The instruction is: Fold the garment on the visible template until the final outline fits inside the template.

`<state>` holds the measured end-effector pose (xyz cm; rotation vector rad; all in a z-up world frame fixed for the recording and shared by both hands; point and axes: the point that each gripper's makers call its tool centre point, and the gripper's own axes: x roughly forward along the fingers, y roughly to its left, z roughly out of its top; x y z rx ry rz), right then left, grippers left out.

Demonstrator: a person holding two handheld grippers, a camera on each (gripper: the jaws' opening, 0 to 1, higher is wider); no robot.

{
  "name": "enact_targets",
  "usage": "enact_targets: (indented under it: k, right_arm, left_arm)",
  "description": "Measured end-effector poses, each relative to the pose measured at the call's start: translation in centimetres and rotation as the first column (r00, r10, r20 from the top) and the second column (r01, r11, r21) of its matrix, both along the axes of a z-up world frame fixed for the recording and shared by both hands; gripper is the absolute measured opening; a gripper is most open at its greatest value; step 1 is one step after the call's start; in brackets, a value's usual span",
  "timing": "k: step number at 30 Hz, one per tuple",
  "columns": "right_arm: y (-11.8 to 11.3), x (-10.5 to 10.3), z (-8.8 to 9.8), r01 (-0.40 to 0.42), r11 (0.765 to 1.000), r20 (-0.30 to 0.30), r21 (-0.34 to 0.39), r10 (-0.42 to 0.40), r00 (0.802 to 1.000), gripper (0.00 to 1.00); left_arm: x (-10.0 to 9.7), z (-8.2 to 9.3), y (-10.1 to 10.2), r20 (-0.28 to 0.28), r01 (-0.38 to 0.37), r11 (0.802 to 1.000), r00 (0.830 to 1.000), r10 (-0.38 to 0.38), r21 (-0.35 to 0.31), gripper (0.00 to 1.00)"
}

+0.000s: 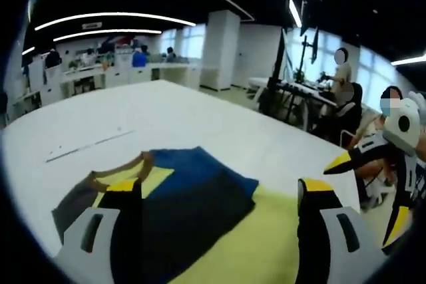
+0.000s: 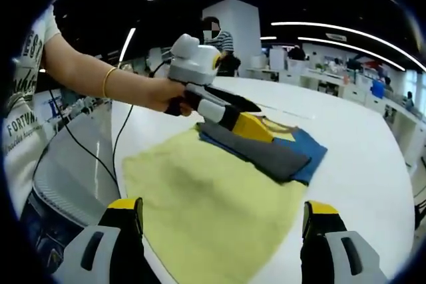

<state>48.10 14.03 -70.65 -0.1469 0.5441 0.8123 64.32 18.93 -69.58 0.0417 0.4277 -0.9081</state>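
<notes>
Garment first: in the left gripper view the folded blue and grey shirt with a tan collar [image 1: 180, 197] sits right between and just ahead of the left claw [image 1: 219, 197], lying on the yellow cloth template [image 1: 266, 237] on the white table [image 1: 200, 118]. The claw's jaws are spread wide with nothing in them. The right claw [image 1: 373, 164] pokes in from the right, near the table edge.

Right gripper view: the right claw [image 2: 223, 214] is released too, jaws wide, with the yellow template [image 2: 213, 204] directly ahead and between them. The shirt [image 2: 279, 151] is at the far end of the template, and the left claw [image 2: 256, 121] hovers right over it, held by a bare hand [image 2: 163, 94].

Where this could go sideways, imo: the shirt's blue edge looks like it hangs off the far side of the template onto the table. If a claw pinches just the top layer, the stack could slide or unfold. Also easy to snag the template cloth along with the shirt and drag it out of place.
</notes>
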Motion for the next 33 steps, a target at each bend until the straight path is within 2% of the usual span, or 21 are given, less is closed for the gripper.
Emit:
enact_targets:
  k: [2, 10, 16, 20, 25, 29, 33]
  right_arm:
    - [0.1, -0.1, 0.0, -0.004, 1.0, -0.003, 0.005, 0.004, 1.0, 0.99]
    - [0.6, -0.3, 0.1, -0.025, 1.0, -0.007, 0.001, 0.025, 1.0, 0.99]
    - [0.7, -0.3, 0.2, -0.032, 0.999, -0.004, -0.006, 0.032, 0.999, 0.99]
    - [0.8, -0.3, 0.1, -0.035, 0.999, -0.008, -0.009, 0.035, 0.999, 0.99]
    - [1.0, -0.3, -0.1, -0.042, 0.999, -0.012, -0.012, 0.042, 0.999, 0.99]
    - [1.1, -0.1, -0.2, -0.048, 0.999, -0.014, -0.015, 0.048, 0.999, 0.99]
    - [1.2, -0.1, -0.3, -0.049, 0.999, -0.015, -0.013, 0.049, 0.999, 0.99]
  left_arm:
    - [0.1, 0.1, 0.9, -0.001, -0.022, 1.0, 1.0, 0.022, -0.006, 0.99]
    - [0.2, 0.1, 4.5, 0.011, -0.066, 0.998, 0.998, 0.066, -0.002, 0.99]
    - [0.1, -0.8, 8.0, 0.013, -0.095, 0.995, 0.995, 0.094, 0.038, 0.98]
    - [0.1, -1.3, 10.3, 0.007, -0.133, 0.99, 0.991, 0.133, 0.036, 0.93]
    - [0.0, -2.3, 13.5, -0.003, -0.172, 0.983, 0.985, 0.173, 0.065, 0.86]
    - [0.3, -2.7, 15.5, -0.018, -0.217, 0.974, 0.976, 0.219, 0.059, 0.75]
    - [0.6, -3.4, 17.6, -0.012, -0.251, 0.963, 0.967, 0.254, 0.096, 0.64]
